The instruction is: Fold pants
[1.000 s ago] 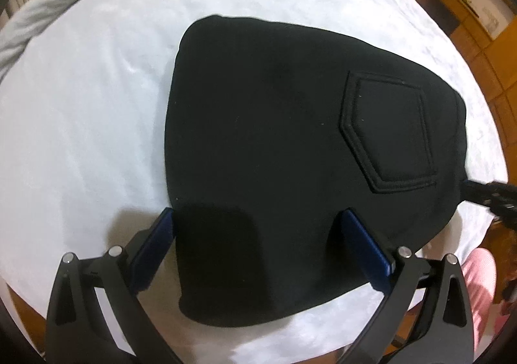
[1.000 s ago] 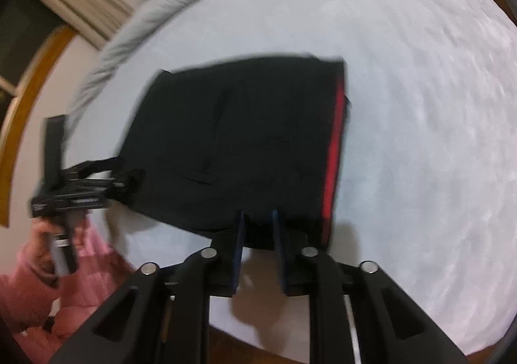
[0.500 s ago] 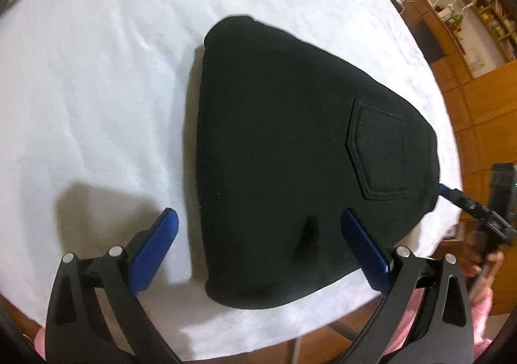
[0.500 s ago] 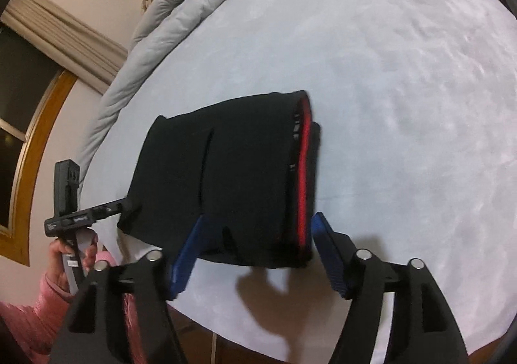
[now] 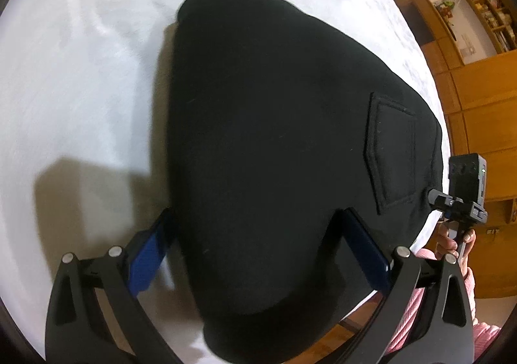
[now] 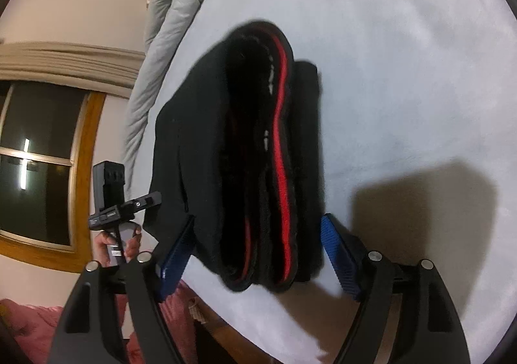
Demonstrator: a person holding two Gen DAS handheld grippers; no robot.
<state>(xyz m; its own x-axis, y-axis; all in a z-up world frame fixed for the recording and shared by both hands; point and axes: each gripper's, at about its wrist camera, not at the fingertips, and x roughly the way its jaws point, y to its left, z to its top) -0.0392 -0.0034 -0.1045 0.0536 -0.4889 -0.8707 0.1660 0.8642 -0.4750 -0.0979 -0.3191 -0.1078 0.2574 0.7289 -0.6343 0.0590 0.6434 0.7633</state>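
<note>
The black pants (image 5: 274, 154) lie folded into a thick bundle on the white bed (image 5: 80, 73), a back pocket (image 5: 391, 154) on top. In the right wrist view the pants (image 6: 200, 144) show stacked layers with a red stripe (image 6: 281, 170) along the side edge. My left gripper (image 5: 258, 251) is open, its blue pads either side of the bundle's near end. My right gripper (image 6: 255, 251) is open, its pads straddling the stacked edge. Each gripper shows in the other's view, the right one (image 5: 465, 199) and the left one (image 6: 126, 202), at the bundle's side.
The bed's front edge runs just under both grippers. A grey duvet (image 6: 171, 24) is bunched at the far side. Wooden shelves and cabinets (image 5: 478, 79) stand to the right, a window with a wooden frame (image 6: 42, 163) to the left. My pink sleeves show at the bottom.
My right gripper, shut on the pants' edge a second ago, has opened and let go. Both grippers have moved in closer, so the bundle sits between their open pads.
</note>
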